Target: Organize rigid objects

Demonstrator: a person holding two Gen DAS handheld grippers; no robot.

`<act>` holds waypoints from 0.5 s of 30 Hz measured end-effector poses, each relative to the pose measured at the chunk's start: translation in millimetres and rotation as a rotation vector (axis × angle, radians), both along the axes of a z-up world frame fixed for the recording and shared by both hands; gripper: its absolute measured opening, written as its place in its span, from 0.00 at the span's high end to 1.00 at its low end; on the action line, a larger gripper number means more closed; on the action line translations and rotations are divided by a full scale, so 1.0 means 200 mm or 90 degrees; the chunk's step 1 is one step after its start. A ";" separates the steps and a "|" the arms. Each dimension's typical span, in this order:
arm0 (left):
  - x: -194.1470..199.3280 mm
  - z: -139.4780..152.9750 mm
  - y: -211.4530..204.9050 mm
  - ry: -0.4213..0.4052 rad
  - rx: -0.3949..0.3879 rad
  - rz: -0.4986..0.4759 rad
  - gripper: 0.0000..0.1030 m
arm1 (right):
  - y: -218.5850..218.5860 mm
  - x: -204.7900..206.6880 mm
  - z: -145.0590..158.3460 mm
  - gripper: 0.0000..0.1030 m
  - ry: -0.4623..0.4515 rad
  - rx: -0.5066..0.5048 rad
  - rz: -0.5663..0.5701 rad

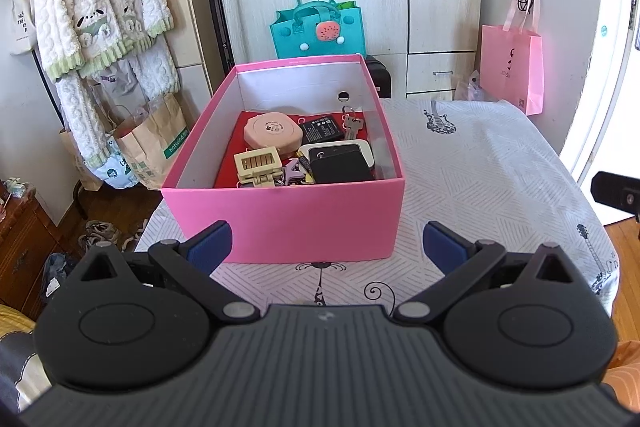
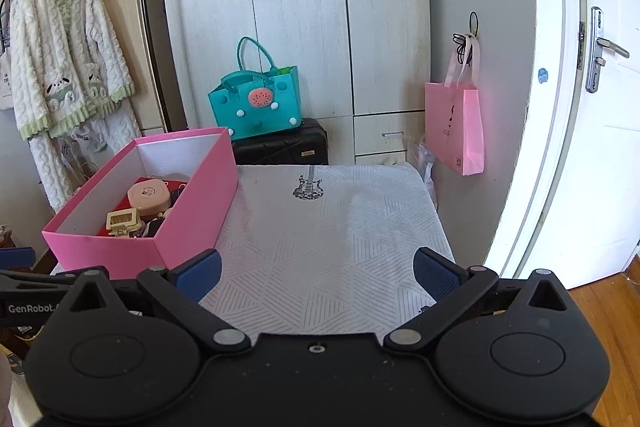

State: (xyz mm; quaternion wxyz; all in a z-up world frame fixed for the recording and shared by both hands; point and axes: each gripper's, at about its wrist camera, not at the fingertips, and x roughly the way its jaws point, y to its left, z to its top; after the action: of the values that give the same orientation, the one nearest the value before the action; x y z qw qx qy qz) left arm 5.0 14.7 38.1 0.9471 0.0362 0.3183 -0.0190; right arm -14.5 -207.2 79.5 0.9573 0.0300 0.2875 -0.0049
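Observation:
A pink box (image 1: 288,219) stands on the patterned table cover (image 1: 480,187). Inside lie a round pink case (image 1: 274,135), a cream hair clip (image 1: 258,167), a black battery (image 1: 322,131), keys (image 1: 352,123), a black power bank (image 1: 340,169) over a white device (image 1: 366,149), and small bits. My left gripper (image 1: 327,247) hovers open just in front of the box's near wall, holding nothing. In the right wrist view the pink box (image 2: 192,227) sits at the left, with the round case (image 2: 149,197) and clip (image 2: 122,221) showing. My right gripper (image 2: 318,273) stands open over bare cloth (image 2: 340,227).
A teal bag (image 2: 256,107) sits on a black suitcase (image 2: 288,147) before the wardrobe (image 2: 300,7). A pink bag (image 2: 456,123) hangs on the right wall beside a white door (image 2: 592,107). A clothes rack with a fluffy robe (image 1: 96,7) and paper bags (image 1: 152,147) stands left.

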 end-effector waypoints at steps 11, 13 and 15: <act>-0.02 0.00 0.00 -0.010 -0.023 -0.012 0.00 | 0.00 0.01 -0.01 0.00 -0.008 -0.003 -0.027; -0.02 0.01 0.00 -0.009 -0.026 -0.009 0.00 | 0.00 0.00 -0.01 0.00 -0.007 -0.001 -0.023; -0.02 0.00 0.00 -0.007 -0.022 -0.007 0.00 | 0.00 -0.01 -0.02 0.00 -0.006 -0.003 -0.019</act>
State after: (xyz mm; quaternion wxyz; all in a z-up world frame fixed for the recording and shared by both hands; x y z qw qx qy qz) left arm 0.9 15.7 38.5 0.9493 0.0215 0.3123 -0.0295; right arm -15.8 -207.2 76.3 0.9585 0.0317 0.2826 -0.0197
